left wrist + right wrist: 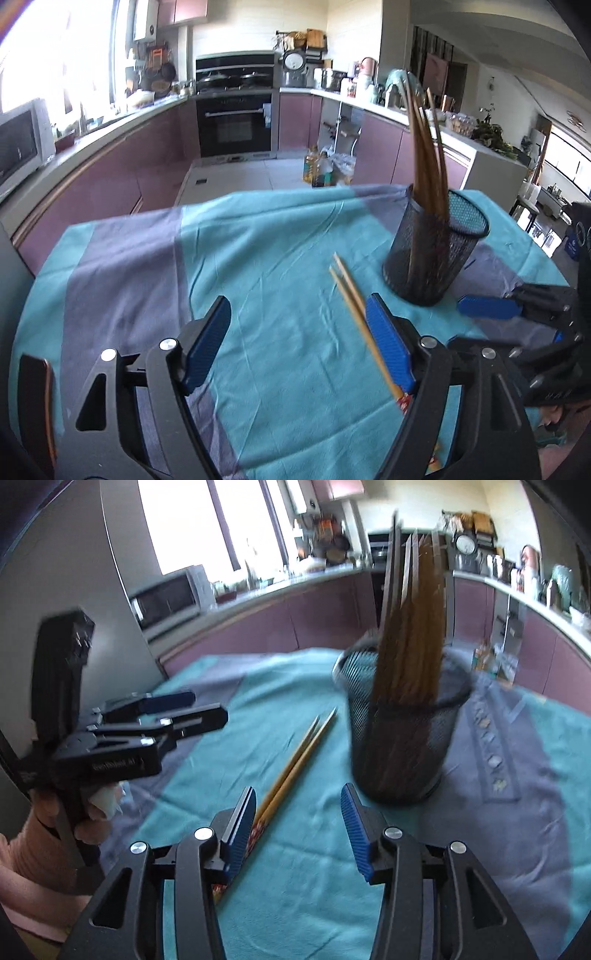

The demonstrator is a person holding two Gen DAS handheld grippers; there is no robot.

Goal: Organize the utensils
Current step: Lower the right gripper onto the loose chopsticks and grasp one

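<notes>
— Both tongs? Left gripper spread wide, right gripper too, both empty.
— Chopsticks?
— Two pale bamboo chopsticks on the tablecloth, seven o'clock of the mesh holder bristling with dark chopsticks.

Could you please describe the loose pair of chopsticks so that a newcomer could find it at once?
On the teal and grey tablecloth stands a black mesh cup full of dark chopsticks. Just beside its base lies the loose pair, flat on the cloth. Unlike those upright in the cup, it is pale yellow-brown.
</notes>
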